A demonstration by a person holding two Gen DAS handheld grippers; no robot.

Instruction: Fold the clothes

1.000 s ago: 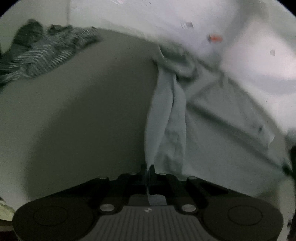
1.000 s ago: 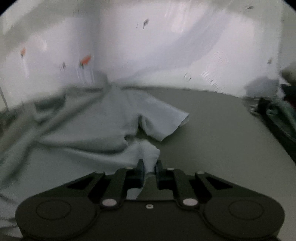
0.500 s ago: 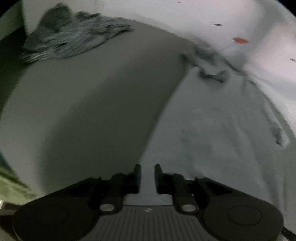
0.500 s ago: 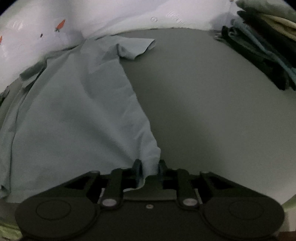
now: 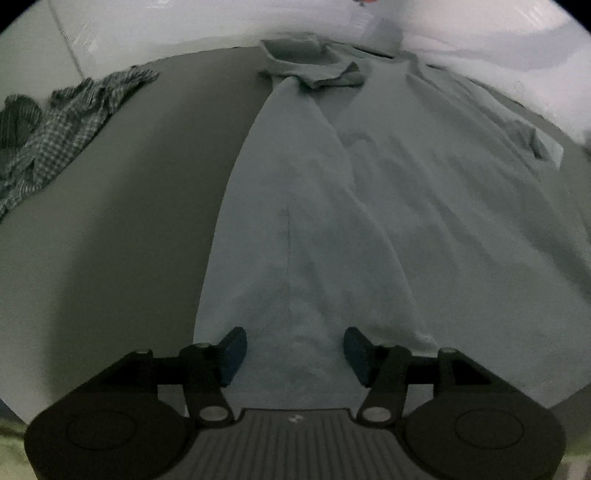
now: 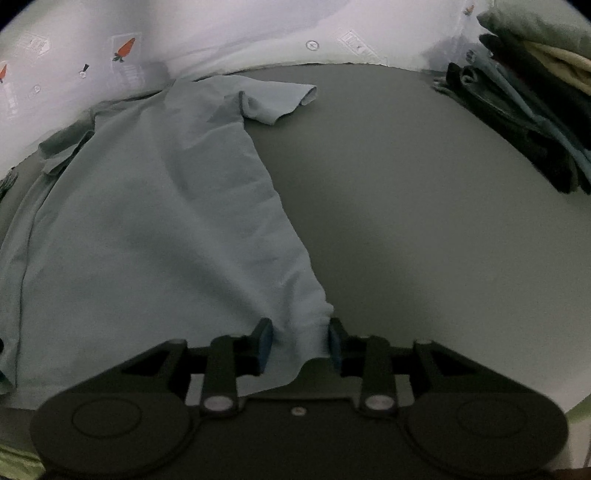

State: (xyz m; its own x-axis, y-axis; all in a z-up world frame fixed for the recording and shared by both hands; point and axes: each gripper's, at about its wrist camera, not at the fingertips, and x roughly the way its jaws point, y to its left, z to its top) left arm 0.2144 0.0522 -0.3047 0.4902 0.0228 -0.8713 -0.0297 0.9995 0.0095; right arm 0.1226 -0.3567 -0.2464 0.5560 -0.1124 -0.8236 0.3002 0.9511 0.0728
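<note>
- Grey tabletop (image 6: 406, 206) fills both of my views, with a white wall (image 6: 221, 33) carrying small carrot prints behind it.
- My left gripper (image 5: 291, 350) is released and its jaws are opening; the hem of the pale blue shirt (image 5: 369, 192) lies flat between the pads, which do not press on it.
- My right gripper (image 6: 299, 341) is also letting go, jaws opening; the shirt's other bottom corner sits loosely between the pads, with the right pad just beside the cloth edge.
- Outward from the claws, the shirt lies spread lengthwise toward the wall; one sleeve (image 6: 277, 99) lies out flat and the collar (image 5: 314, 70) is rumpled at the far end.
- I judge the spreading step nearly done. To do it well, I would back both claws straight out along the table so the hem is not dragged or bunched, then smooth the long crease down the middle before folding.
- A checked garment (image 5: 66, 122) lies well apart to the left, and a stack of folded clothes (image 6: 524, 110) sits far right.
</note>
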